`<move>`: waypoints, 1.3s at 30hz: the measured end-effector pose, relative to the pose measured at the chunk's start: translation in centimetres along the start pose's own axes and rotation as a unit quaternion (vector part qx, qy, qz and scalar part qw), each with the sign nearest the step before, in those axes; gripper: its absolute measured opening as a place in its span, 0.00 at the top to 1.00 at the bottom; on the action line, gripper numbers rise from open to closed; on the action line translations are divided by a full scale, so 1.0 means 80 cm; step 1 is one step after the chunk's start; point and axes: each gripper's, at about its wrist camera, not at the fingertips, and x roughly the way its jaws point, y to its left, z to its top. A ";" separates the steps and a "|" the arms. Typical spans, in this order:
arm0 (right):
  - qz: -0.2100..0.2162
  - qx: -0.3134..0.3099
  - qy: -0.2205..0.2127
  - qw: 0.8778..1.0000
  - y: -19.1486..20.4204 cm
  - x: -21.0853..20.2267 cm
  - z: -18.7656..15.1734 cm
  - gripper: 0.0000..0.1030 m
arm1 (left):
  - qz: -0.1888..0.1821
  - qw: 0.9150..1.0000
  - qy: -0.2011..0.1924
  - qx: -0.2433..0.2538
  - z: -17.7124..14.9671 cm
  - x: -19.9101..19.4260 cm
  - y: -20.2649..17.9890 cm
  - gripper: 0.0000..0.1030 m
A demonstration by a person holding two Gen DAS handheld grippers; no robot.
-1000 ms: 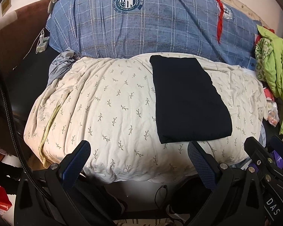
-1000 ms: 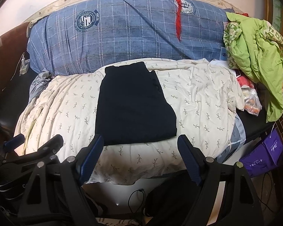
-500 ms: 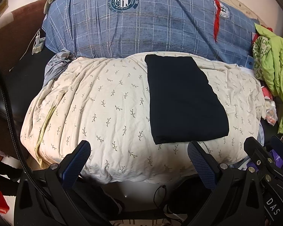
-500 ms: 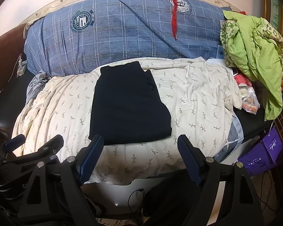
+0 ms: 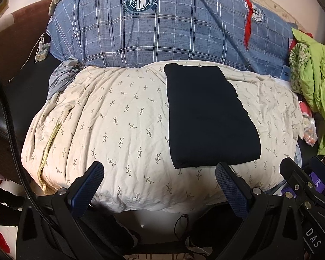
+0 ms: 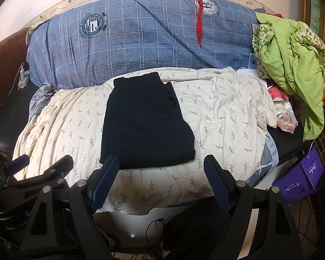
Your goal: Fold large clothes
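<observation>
Folded dark garment lies flat on the leaf-print quilt, both of your grippers clear of it.

Your left gripper has its fingers spread wide, holding nothing, just short of the quilt's near edge with the garment ahead and to its right. Your right gripper is likewise spread apart and empty, its left fingertip overlapping the garment's near edge in view; you cannot tell whether it touches. Behind the quilt sits a blue plaid bedding roll with a red strap, and a green blanket is heaped at the right.
</observation>
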 end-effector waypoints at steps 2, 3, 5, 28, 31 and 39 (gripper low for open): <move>-0.001 -0.001 0.000 1.000 -0.002 0.000 0.001 0.22 | -0.003 1.000 0.001 -0.001 0.001 0.001 -0.001 0.01; -0.002 -0.001 0.000 1.000 -0.003 0.000 0.003 0.22 | -0.005 1.000 0.001 -0.001 0.001 0.001 -0.002 0.01; -0.005 -0.001 -0.001 1.000 -0.006 -0.001 0.005 0.22 | -0.009 1.000 0.001 0.000 0.002 0.001 -0.004 0.01; -0.009 -0.003 -0.001 1.000 -0.007 -0.001 0.005 0.22 | -0.007 1.000 0.006 -0.001 0.004 0.005 -0.012 0.01; -0.008 -0.003 0.001 1.000 -0.008 0.002 0.005 0.22 | -0.007 1.000 0.008 -0.002 0.003 0.007 -0.013 0.01; -0.007 -0.002 0.003 1.000 -0.010 0.004 0.004 0.22 | -0.007 1.000 0.010 -0.002 0.003 0.008 -0.015 0.01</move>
